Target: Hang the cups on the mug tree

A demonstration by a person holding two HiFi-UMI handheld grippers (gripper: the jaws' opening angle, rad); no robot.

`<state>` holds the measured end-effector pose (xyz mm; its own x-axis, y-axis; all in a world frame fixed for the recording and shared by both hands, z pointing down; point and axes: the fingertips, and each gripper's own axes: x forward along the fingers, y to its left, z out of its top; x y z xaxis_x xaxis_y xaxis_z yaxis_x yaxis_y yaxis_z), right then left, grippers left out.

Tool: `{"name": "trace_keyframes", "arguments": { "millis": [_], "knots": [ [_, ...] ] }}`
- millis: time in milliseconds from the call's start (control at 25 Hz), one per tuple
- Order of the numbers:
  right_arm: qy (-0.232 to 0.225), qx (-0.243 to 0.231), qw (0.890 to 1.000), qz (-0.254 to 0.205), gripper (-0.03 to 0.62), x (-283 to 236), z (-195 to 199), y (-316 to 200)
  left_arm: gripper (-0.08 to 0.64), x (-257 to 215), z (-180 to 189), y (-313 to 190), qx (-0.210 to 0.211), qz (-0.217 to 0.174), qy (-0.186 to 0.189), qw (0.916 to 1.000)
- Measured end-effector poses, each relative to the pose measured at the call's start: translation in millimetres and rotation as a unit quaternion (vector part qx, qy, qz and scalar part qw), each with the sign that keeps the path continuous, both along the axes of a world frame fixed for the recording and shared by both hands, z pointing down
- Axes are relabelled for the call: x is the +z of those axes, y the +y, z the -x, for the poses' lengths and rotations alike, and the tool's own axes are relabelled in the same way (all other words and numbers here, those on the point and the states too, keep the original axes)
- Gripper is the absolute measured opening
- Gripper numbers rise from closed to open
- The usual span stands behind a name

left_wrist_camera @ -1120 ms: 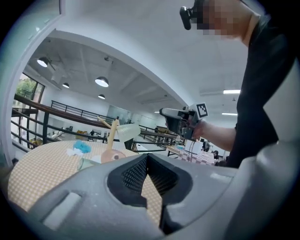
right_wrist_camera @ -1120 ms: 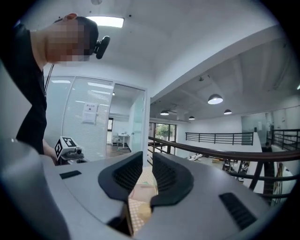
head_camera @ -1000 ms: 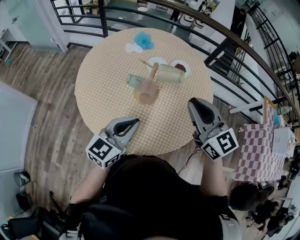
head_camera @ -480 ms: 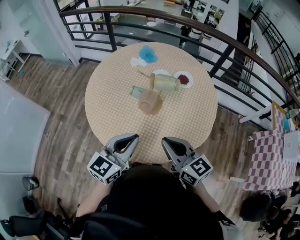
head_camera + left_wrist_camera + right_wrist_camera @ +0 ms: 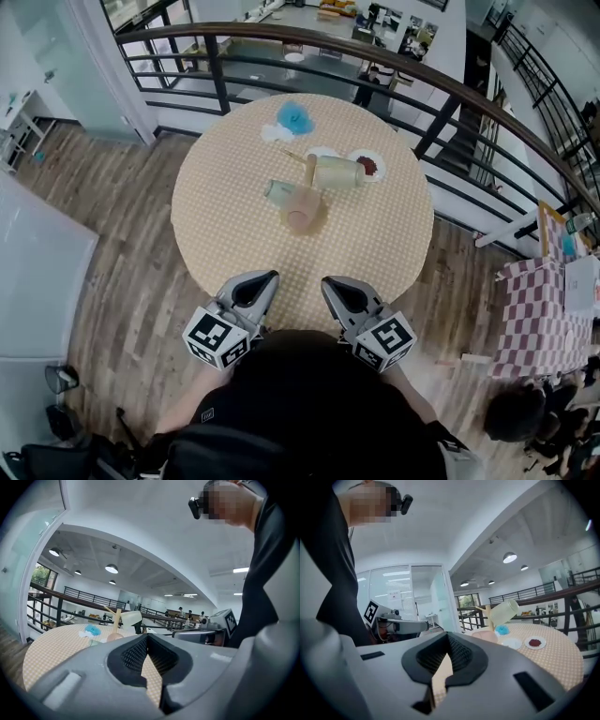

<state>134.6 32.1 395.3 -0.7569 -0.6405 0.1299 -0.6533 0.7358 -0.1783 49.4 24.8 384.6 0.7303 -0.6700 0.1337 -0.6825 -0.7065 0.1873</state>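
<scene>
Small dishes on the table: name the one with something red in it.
The right-hand dish in the head view: it has a dark red patch in its middle, while the left-hand dish is plain white.

Bright, even indoor light from ceiling lamps; strong fisheye bending at edges

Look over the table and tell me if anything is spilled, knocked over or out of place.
Nothing clearly wrong. The mug tree stands upright with one cup tilted on a peg, as hung cups sit. A second cup lies low by its trunk; whether it hangs or rests on the table is unclear. No spill shows.
</scene>
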Motion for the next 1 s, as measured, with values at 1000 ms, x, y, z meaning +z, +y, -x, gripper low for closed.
{"name": "trace_keyframes", "arguments": {
  "millis": [1000],
  "knots": [
    [-0.006,-0.016,0.999,-0.048,0.012,-33,-5,-5,0.006,-23,-6,-12,-0.003,-0.044,0.003,0.9990]
  ]
}}
